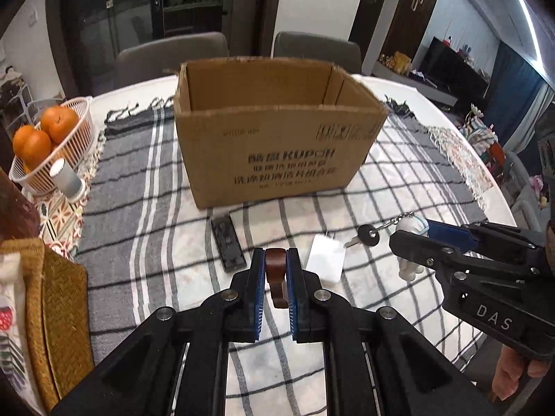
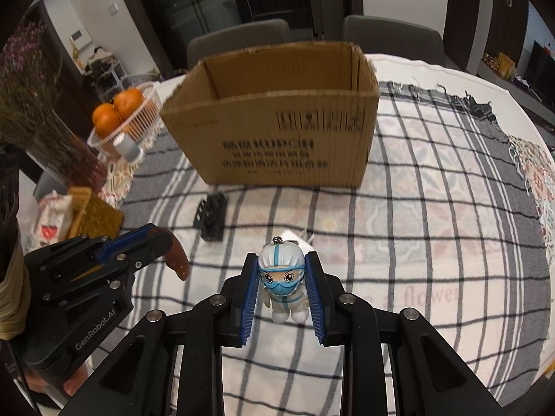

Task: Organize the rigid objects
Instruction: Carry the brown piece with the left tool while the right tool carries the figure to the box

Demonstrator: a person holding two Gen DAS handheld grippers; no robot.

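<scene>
An open cardboard box (image 1: 274,138) stands on the checked cloth; it also shows in the right wrist view (image 2: 277,131). My left gripper (image 1: 275,260) is shut on a brown wooden piece (image 1: 275,274), seen from the side in the right wrist view (image 2: 175,254), held above the cloth. My right gripper (image 2: 281,260) is shut on a small white and blue figurine (image 2: 282,282) with a key chain; in the left wrist view the figurine (image 1: 409,267) hangs under its fingers. A black key (image 1: 366,234), a white card (image 1: 326,260) and a black rectangular piece (image 1: 227,242) lie in front of the box.
A white basket of oranges (image 1: 45,145) and a grey cylinder (image 1: 66,176) stand at the left. A woven straw holder (image 1: 59,312) is at the near left. Two chairs (image 1: 173,55) stand behind the table. Dried flowers (image 2: 31,114) are at the left.
</scene>
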